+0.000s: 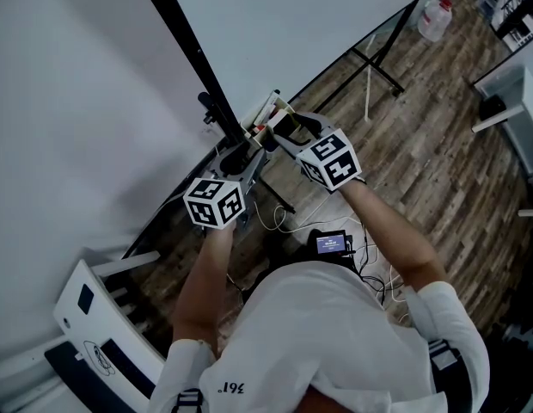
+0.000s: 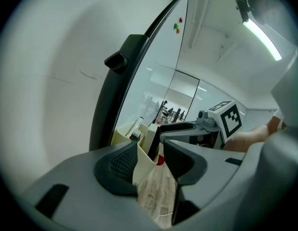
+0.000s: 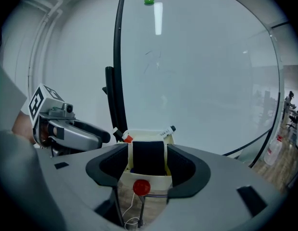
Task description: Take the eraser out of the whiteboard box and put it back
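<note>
A cream whiteboard box (image 1: 268, 110) hangs at the whiteboard's lower edge beside the black frame post. In the right gripper view a black eraser (image 3: 148, 163) stands upright in the box (image 3: 149, 181). My right gripper (image 3: 148, 153) is open, one jaw on each side of the eraser, and no pad presses on it. A red magnet (image 3: 141, 186) sits on the box front, and markers (image 3: 167, 130) lie at its back. My left gripper (image 2: 150, 153) is open too, straddling a corner wall of the box (image 2: 143, 165). Both grippers meet at the box in the head view, left (image 1: 238, 157) and right (image 1: 282, 132).
The whiteboard (image 1: 275, 24) leans on a black stand (image 1: 185, 37) whose legs spread over the wood floor. A small screen (image 1: 333, 243) and cables lie on the floor by my feet. A plastic jug (image 1: 436, 17) stands far right, and a white chair (image 1: 94, 304) is at lower left.
</note>
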{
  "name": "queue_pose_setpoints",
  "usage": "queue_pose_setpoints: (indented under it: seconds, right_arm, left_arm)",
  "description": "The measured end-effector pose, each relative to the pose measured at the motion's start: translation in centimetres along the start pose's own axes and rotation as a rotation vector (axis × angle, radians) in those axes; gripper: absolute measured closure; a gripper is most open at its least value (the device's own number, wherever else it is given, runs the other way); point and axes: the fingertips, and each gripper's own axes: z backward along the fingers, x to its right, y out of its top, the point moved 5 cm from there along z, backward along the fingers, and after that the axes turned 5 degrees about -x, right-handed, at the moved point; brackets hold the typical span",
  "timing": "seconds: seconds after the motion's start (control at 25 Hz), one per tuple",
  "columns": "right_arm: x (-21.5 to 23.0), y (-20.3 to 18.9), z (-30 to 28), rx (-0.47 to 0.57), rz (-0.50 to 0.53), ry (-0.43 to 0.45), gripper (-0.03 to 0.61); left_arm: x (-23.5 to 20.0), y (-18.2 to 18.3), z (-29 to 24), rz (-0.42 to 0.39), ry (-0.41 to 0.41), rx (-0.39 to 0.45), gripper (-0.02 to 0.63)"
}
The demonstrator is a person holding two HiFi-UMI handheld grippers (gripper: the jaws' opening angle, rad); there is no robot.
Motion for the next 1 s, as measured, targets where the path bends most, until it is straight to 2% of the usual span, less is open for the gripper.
queue_pose_setpoints:
  seconds: [0.32, 1.0]
  right_arm:
    - [-0.1, -0.3, -2.1, -0.041, 0.023, -0.025, 0.307]
    - [0.2, -1.6, -4.2, -0.088, 0.002, -0.06, 0.307]
  left_arm:
    - [-1.0, -1.0, -0.4, 0.006, -0.006, -0.034, 0.454]
    - [-1.7, -1.8, -1.1, 0.027, -0.013, -0.059, 0.454]
